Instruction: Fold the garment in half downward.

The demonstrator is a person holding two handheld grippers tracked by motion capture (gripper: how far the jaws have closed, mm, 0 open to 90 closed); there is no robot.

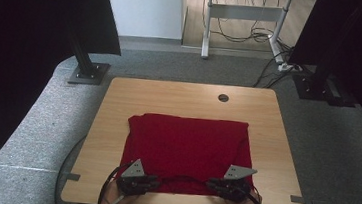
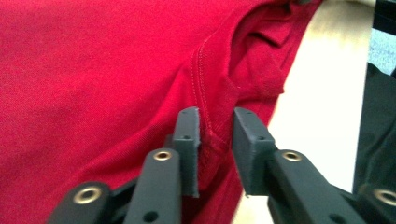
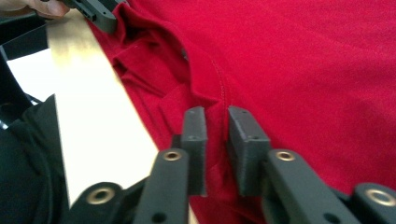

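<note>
From the high view, a red garment (image 1: pixel 186 153) lay folded on the desk (image 1: pixel 118 106), its near hem almost at the near edge and the far edge of the desk bare but for a round cable hole (image 1: pixel 223 97). The left gripper (image 1: pixel 137 182) sat at the garment's near left corner and the right gripper (image 1: pixel 228 187) at its near right corner, each in a hand coming in over the near edge. That matched placing reads as a two-corner hold meant to fold or drag the cloth evenly. From up here, though, the jaws were too small to read.

Over to the left gripper view, and there was the answer: the left gripper (image 2: pixel 215 140) had its jaws a little apart, a stitched seam of the red garment (image 2: pixel 93 84) running up between them. The fabric looked loose in the gap rather than pinched. Bare desk (image 2: pixel 317 93) showed beside the cloth's edge.

Then the right gripper view, much the same story mirrored: the right gripper (image 3: pixel 217 140) stood with jaws slightly parted, a ridge of the red garment (image 3: pixel 303 70) between them, not visibly squeezed. This view added the other gripper's tip at the far corner of the hem, and the pale desk (image 3: pixel 102 130) running alongside the bunched edge.
</note>
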